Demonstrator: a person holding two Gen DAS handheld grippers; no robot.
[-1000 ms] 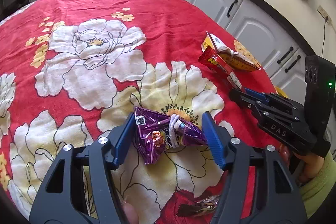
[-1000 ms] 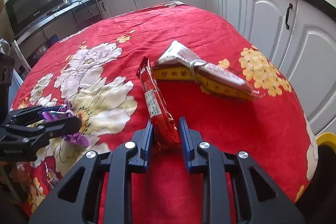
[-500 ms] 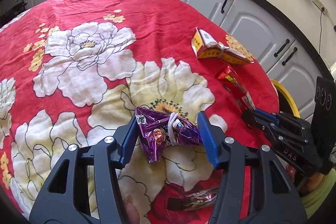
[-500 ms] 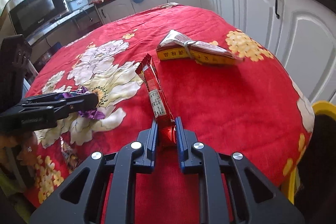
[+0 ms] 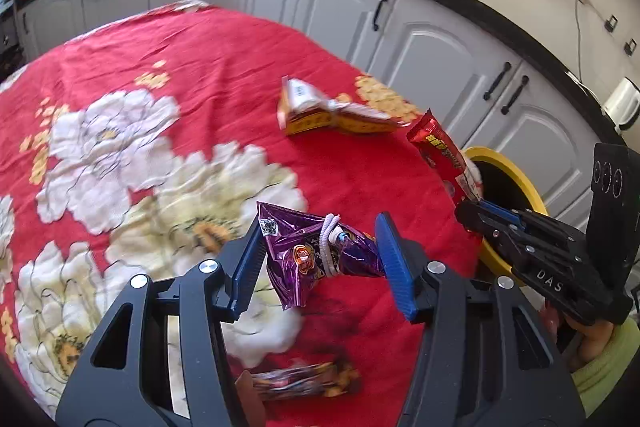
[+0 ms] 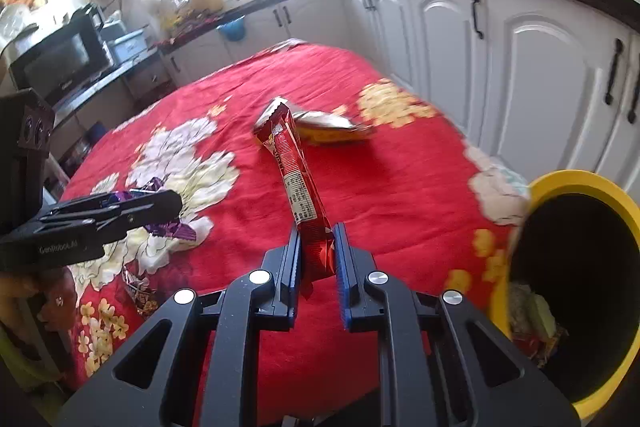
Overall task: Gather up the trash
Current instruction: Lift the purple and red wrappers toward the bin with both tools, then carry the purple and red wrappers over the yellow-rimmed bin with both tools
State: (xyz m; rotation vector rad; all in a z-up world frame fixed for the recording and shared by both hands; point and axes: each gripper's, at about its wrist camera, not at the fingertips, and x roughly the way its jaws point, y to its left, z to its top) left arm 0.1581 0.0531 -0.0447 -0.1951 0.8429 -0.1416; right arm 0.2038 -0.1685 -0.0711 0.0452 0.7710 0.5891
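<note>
Progress: both hands loaded, no drop yet. Your left gripper (image 5: 320, 259) fingers clamp purple wrapper (image 5: 316, 255) above bench (image 5: 200, 67). Your right gripper (image 6: 316, 263) fingers pinch red wrapper (image 6: 296, 179); yellow bin (image 6: 560, 179), partly filled, at 3 o'clock. Left on bench: yellow carton (image 5: 320, 111) at 12 o'clock, brown wrapper (image 5: 300, 381) at 6 o'clock.

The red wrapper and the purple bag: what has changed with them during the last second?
The right gripper lifted the red wrapper off the tablecloth and carried it toward the yellow bin. The left gripper raised the purple bag, jaws still around it. The yellow carton stayed put.
</note>
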